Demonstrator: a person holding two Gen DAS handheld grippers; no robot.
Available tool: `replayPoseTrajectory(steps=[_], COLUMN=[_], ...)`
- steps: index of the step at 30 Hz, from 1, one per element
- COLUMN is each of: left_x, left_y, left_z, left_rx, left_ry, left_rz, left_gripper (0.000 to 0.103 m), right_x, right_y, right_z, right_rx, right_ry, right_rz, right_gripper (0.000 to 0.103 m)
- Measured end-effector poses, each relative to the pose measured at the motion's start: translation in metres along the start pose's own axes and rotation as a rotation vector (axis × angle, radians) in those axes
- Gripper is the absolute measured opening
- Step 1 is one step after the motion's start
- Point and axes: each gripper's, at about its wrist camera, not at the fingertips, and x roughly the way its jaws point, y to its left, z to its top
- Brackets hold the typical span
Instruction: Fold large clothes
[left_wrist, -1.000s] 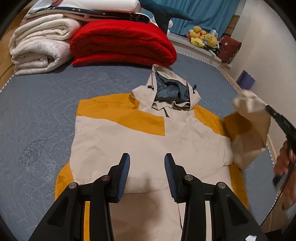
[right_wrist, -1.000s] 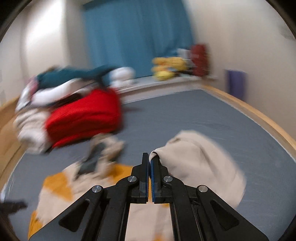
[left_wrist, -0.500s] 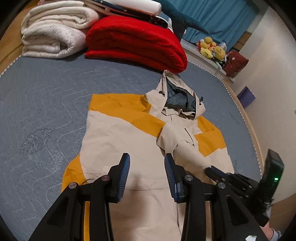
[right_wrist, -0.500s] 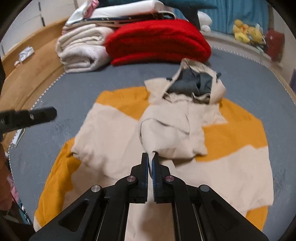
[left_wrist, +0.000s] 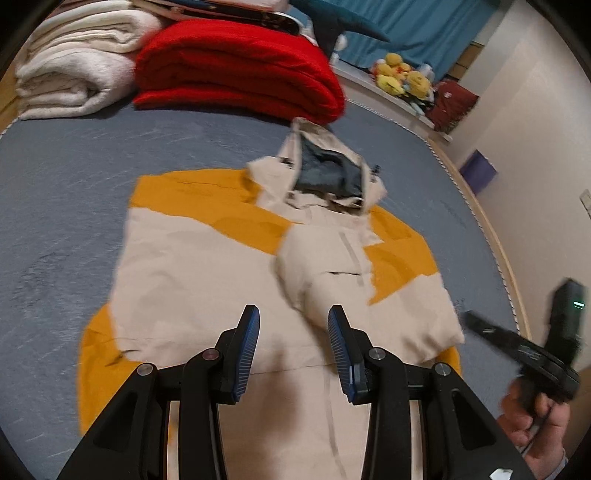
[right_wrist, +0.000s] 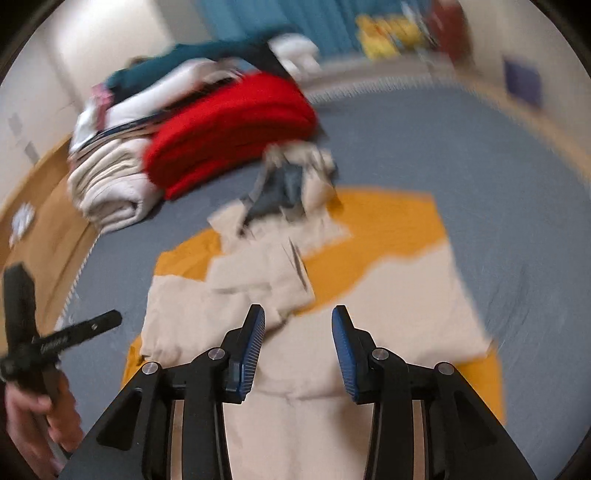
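Observation:
A beige and mustard hooded jacket (left_wrist: 207, 280) lies flat, front up, on the grey-blue bed cover (left_wrist: 66, 192), its hood (left_wrist: 325, 173) pointing away from me. One beige sleeve (left_wrist: 325, 273) lies folded across its chest. My left gripper (left_wrist: 293, 343) hovers open over the lower front with nothing between its fingers. In the right wrist view my right gripper (right_wrist: 298, 345) hangs over the jacket (right_wrist: 399, 306); its jaws are opening and nothing is between them. Each gripper, with the hand holding it, shows blurred at the edge of the other's view.
A folded red blanket (left_wrist: 240, 70) and rolled white blankets (left_wrist: 74, 74) are stacked at the far end of the bed. Yellow plush toys (left_wrist: 402, 74) sit on a ledge beyond. The bed's wooden edge (left_wrist: 491, 236) and a wall run along the right.
The right gripper carried the beige sleeve over from the side, laid it across the jacket's chest, let it go and opened. It has drawn back to the right. The left gripper stayed open.

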Motion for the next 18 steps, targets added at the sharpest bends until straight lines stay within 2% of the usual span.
replayPoseTrajectory(steps=[3, 4, 7, 9, 12, 14, 18], left_x=[0.020, 0.026, 0.054, 0.070, 0.094, 0.110, 0.129], left_y=[-0.028, -0.038, -0.067, -0.076, -0.081, -0.079, -0.066], left_z=[-0.005, -0.007, -0.016, -0.023, -0.032, -0.039, -0.048], left_rx=[0.051, 0.069, 0.131, 0.159, 0.208, 0.242, 0.246], left_ry=[0.013, 0.020, 0.066, 0.094, 0.126, 0.164, 0.210], left_rz=[-0.039, -0.049, -0.057, -0.022, 0.070, 0.136, 0.198], left_gripper=[0.036, 0.037, 0.051, 0.059, 0.060, 0.060, 0.060], right_x=[0.031, 0.041, 0.056, 0.063, 0.072, 0.084, 0.100], right_y=[-0.025, -0.029, -0.033, -0.038, -0.057, -0.074, -0.091], right_z=[-0.008, -0.013, -0.023, -0.023, -0.021, -0.021, -0.027], right_rx=[0.186, 0.216, 0.222, 0.216, 0.246, 0.309, 0.350], right_ry=[0.106, 0.149, 0.196, 0.198, 0.187, 0.208, 0.282], right_rz=[0.045, 0.061, 0.060, 0.061, 0.020, 0.039, -0.004], right_gripper=[0.039, 0.039, 0.039, 0.039, 0.039, 0.039, 0.039])
